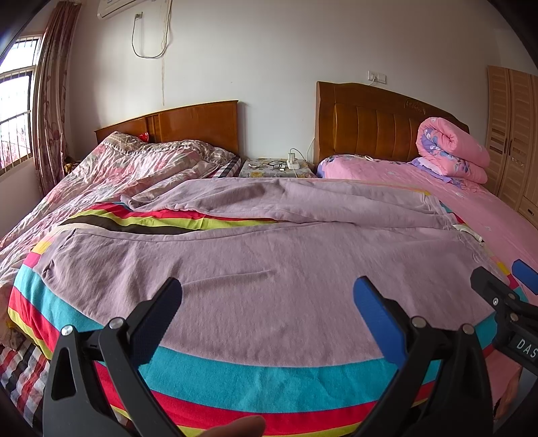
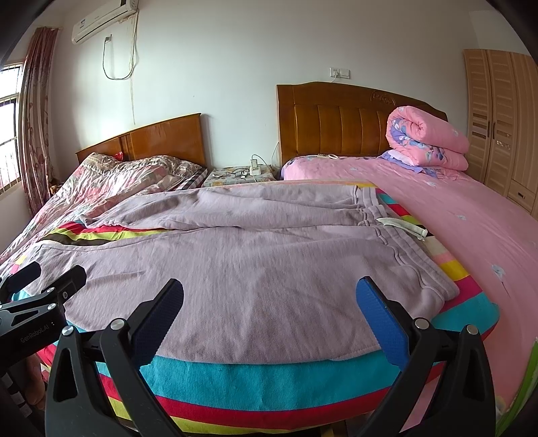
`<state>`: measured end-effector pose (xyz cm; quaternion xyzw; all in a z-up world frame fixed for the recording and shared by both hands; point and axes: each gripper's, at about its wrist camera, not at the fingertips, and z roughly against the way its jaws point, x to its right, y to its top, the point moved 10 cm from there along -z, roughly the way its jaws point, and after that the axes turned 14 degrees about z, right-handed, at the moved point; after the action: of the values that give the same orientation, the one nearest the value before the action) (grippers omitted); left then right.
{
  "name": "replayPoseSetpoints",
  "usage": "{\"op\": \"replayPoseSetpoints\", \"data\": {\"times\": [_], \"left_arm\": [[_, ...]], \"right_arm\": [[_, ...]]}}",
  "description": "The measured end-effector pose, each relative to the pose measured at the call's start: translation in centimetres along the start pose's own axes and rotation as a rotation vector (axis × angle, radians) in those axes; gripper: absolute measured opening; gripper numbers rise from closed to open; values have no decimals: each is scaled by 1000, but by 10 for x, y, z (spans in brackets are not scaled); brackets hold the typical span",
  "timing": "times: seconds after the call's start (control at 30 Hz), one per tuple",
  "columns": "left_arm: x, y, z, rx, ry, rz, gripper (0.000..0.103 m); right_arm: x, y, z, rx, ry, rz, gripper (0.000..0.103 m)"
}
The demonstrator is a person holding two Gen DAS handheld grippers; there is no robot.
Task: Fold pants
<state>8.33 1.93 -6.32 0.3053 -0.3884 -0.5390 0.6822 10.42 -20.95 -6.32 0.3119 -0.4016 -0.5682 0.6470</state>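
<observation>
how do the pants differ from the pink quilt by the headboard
The pants lie spread flat near the grippers; the quilt sits rolled up at the far end. The pants are plain dull lilac; the quilt is bright pink with a flowered lining. Both rest untouched on bedding.

A home bedroom: two wooden-headboard beds (image 2: 353, 111), bedside table (image 2: 235, 176), curtained window (image 1: 20, 107), wardrobe (image 2: 501, 124), air conditioner (image 2: 104, 20).

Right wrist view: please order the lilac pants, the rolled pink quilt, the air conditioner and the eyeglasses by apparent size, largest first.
1. lilac pants, though nearness to the camera enlarges them
2. rolled pink quilt
3. air conditioner, partly cut by the frame edge
4. eyeglasses
</observation>
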Motion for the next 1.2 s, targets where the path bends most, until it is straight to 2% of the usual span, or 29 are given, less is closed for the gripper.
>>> {"op": "replayPoseSetpoints", "data": {"times": [0.53, 0.63, 0.7, 0.77, 0.83, 0.9, 0.97, 1.03, 1.1, 1.17, 1.2], "left_arm": [[1, 1, 1, 5, -3, -16, 102], [5, 2, -1, -1, -28, -28, 102], [9, 6, -3, -1, -37, -61, 102], [9, 19, -7, 38, 1, -109, 102], [7, 34, -18, 32, 13, -134, 102], [2, 46, -39, -44, 4, -123, 102], [1, 49, -70, -202, -54, -109, 102], [1, 51, -97, -321, -108, -85, 102], [0, 57, -119, -414, -158, -12, 102], [0, 62, -140, -507, -217, 88, 102], [0, 64, -149, -525, -229, 126, 102]], "right_arm": [[-3, -1, -1, -9, 12, -1, 99], [-5, 2, -3, -10, 31, 21, 99], [-3, 14, -12, -10, 62, 64, 99], [1, 30, -27, -12, 102, 110, 99], [14, 51, -49, -17, 134, 133, 99], [31, 76, -80, -33, 162, 151, 99], [45, 103, -117, -53, 193, 174, 99], [53, 124, -163, -105, 269, 194, 99], [56, 141, -211, -153, 341, 224, 99], [58, 152, -259, -185, 356, 293, 99], [57, 156, -281, -200, 373, 324, 99]]}}
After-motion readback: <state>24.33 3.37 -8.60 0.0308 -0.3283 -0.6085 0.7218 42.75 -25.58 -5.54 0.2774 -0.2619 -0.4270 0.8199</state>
